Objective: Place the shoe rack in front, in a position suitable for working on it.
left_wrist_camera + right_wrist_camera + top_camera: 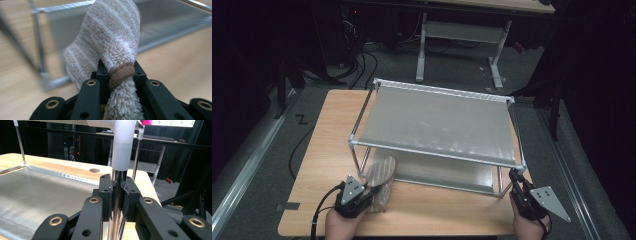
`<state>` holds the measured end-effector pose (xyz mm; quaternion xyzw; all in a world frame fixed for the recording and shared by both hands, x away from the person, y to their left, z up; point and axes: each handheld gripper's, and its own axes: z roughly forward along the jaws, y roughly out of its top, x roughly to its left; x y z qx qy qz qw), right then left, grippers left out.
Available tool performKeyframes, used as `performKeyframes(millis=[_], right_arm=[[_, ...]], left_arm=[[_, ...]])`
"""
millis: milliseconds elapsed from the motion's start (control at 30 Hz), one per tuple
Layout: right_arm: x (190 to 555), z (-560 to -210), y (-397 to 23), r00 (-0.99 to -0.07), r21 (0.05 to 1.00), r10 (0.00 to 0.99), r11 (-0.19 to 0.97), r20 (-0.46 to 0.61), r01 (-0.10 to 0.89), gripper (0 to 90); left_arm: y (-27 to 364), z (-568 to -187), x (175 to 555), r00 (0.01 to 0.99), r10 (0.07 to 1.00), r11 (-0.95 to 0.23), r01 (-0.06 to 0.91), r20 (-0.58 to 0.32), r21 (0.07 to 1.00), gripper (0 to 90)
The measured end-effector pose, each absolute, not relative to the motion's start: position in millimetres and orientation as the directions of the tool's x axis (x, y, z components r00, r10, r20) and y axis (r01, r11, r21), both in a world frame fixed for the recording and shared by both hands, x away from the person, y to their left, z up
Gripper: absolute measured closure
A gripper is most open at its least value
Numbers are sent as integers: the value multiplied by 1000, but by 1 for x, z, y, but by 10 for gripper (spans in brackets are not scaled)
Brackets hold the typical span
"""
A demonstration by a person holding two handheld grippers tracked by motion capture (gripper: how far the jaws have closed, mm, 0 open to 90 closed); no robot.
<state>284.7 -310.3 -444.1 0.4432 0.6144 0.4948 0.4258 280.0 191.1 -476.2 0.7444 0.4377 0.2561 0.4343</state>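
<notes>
Two grippers work at the rack (437,125): the left gripper (371,189) clamps a slipper (381,172) just outside its near-left corner. The right gripper (515,181) pinches the near-right post (117,192); bare table (327,150) lies left of the rack.

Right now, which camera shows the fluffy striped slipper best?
The left gripper view: the slipper is close up, so you see its beige and white stripes and brown trim pinched between the left gripper jaws. The high view shows it small and dim beside the rack's front left leg.
</notes>
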Motion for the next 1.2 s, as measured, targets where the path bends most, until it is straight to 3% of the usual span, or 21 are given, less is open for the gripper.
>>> performKeyframes(millis=[400,900,1200], right_arm=[[283,-444,-304,-259,984,961,132,-98,119,801],[280,-445,-269,-411,981,905,165,-110,103,772],[278,-446,-263,-428,979,897,174,-112,109,753]], left_arm=[[226,-473,327,397,918,-207,438,19,874,754],[263,-473,386,336,942,-167,449,7,878,753],[248,-467,356,380,925,-150,404,-17,902,746]])
